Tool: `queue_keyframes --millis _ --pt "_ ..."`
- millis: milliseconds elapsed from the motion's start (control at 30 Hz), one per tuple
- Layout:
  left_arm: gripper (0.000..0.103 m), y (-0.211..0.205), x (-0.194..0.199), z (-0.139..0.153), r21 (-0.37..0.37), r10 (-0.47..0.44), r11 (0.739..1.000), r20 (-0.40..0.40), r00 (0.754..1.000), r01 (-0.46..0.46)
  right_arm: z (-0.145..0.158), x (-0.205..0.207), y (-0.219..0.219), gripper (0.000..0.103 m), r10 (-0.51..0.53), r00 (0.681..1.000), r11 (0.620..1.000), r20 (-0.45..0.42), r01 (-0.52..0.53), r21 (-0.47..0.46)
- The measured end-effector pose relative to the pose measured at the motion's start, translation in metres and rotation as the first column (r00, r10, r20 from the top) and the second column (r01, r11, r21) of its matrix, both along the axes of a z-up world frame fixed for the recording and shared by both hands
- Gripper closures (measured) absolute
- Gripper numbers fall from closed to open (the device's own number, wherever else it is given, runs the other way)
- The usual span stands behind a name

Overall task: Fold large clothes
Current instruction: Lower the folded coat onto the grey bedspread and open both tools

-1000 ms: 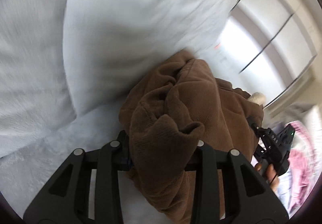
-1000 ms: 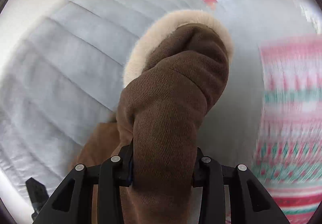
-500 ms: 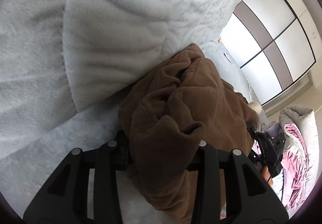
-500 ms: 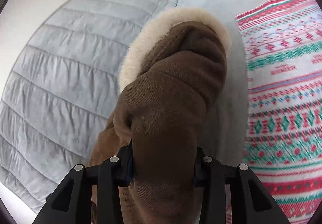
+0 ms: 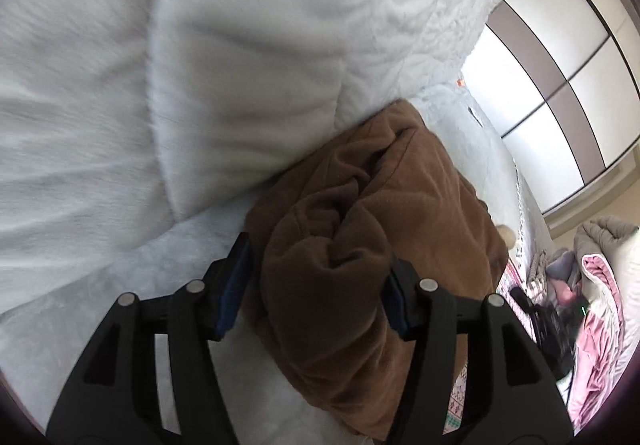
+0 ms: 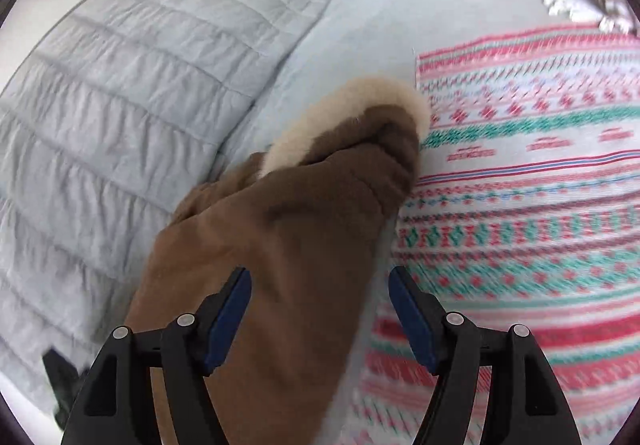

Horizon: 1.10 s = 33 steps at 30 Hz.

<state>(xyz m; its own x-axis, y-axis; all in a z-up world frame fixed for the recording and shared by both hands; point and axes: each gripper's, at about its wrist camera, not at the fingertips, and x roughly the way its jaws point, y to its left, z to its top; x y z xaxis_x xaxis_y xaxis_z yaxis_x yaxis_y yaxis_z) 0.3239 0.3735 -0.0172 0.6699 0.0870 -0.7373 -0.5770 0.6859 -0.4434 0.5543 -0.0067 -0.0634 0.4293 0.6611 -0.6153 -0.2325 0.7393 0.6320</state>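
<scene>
The brown coat [image 5: 376, 245] lies bunched on the bed [image 5: 100, 285], just beside the white pillow [image 5: 248, 77]. The left tool [image 5: 316, 285] and the right tool [image 6: 320, 305] have both let go.

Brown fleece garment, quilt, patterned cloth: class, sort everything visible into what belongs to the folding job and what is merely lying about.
Belongs to the job:
- brown garment with its cream fur trim
- left gripper, jaws apart around a bunch of the fabric
- right gripper, open

Lying about:
- white fluffy blanket
- grey quilt
- patterned knit cloth
- pink bedding
- wardrobe doors
</scene>
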Motion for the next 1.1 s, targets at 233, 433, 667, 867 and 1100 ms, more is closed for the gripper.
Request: queue_keyframes --millis 233,433,667,867,1100 --pt "0.043 -0.023 -0.034 0.041 0.092 0.036 0.995 0.058 0.998 -0.041 0.030 -0.083 -0.038 0.031 0.130 0.990 0.991 0.057 -0.130 -0.003" --pt "0.043 -0.088 -0.064 0.066 0.168 -0.044 0.985 0.040 0.998 0.036 0.051 -0.174 -0.071 0.031 0.215 0.975 0.976 0.059 -0.217 0.016" --pt "0.020 -0.231 -0.115 0.069 0.521 -0.184 0.820 -0.150 0.971 0.236 0.099 -0.280 -0.120 0.022 0.302 0.940 0.952 0.159 -0.290 -0.093" --pt "0.014 -0.291 -0.218 0.081 0.599 -0.171 0.778 -0.088 0.981 0.189 0.118 -0.344 -0.149 0.013 0.285 0.904 0.958 0.318 -0.279 -0.066" --pt "0.004 -0.327 -0.299 0.089 0.680 -0.087 0.729 -0.021 0.996 0.078 0.127 -0.384 -0.142 0.013 0.258 0.901 0.965 0.348 -0.255 -0.056"
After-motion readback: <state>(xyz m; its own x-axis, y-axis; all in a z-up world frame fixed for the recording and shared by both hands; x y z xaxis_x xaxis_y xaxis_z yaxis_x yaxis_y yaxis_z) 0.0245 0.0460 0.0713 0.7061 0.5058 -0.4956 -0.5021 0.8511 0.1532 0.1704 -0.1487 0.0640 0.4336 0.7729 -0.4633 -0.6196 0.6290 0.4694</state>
